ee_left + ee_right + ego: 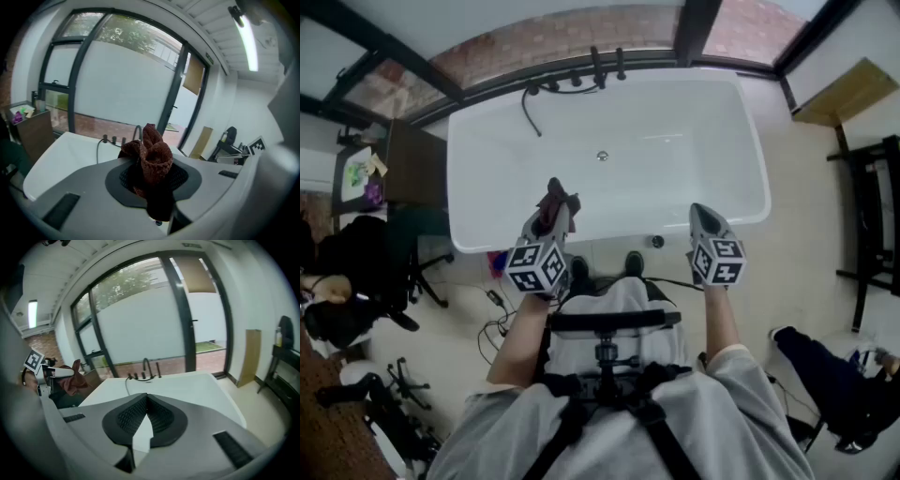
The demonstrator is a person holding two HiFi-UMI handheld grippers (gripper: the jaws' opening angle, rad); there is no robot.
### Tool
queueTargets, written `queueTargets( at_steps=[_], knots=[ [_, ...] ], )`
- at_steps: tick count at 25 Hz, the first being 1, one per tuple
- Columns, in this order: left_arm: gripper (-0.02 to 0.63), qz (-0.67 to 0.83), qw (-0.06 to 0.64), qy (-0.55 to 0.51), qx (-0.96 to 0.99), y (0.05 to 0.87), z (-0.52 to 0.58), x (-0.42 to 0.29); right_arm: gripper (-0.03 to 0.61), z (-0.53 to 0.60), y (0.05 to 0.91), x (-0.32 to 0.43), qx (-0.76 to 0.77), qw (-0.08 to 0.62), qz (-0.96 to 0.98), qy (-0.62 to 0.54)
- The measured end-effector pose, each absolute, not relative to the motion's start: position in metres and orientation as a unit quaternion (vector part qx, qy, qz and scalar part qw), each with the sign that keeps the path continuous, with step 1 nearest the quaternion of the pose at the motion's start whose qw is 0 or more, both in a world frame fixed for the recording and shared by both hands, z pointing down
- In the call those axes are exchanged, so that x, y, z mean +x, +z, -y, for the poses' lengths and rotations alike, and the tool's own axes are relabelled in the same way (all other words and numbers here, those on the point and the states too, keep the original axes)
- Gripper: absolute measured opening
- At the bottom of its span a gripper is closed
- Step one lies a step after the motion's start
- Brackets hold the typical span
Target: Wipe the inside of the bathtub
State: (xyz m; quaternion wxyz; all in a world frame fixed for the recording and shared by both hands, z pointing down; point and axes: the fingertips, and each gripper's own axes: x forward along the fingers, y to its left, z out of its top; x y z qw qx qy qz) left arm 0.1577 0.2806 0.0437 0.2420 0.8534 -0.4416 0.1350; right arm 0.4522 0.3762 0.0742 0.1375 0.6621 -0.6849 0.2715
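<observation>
So the left tool [551, 214] is clamped tight on a scrunched-up reddish-brown knitted cloth [558, 197]. The cloth bunches up out past the jaws, over the near rim of the white rectangular bathtub [675, 122]. The tub has a little round metal drain [602, 156] about mid-floor and black tap fittings [598, 67] along the far rim, with a black hose trailing inside at the far left. Over on the right, the right tool [705, 220] has its jaws closed together on nothing, and it's also by the near rim.
</observation>
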Motion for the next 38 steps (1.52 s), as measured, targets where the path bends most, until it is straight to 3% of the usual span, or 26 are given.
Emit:
queueTargets(
  at_steps=[9, 19, 28, 38],
  knots=[
    [0.086, 0.598, 0.266, 0.113, 0.748, 0.071, -0.282, -0.017, 0.009, -0.257, 0.084, 0.240, 0.456, 0.196, 0.837, 0.230],
    [0.086, 0.673, 0.283, 0.100, 0.676, 0.102, -0.322, -0.154, 0.009, -0.253, 0.096, 0.028, 0.297, 0.230, 0.906, 0.194],
    [0.086, 0.641, 0.300, 0.130, 0.695, 0.113, -0.287, -0.227, 0.009, -0.248, 0.099, -0.072, 0.284, 0.238, 0.904, 0.212],
    [0.086, 0.594, 0.309, 0.170, 0.723, 0.145, -0.255, -0.269, 0.009, -0.231, 0.122, -0.132, 0.304, 0.244, 0.893, 0.225]
  ],
)
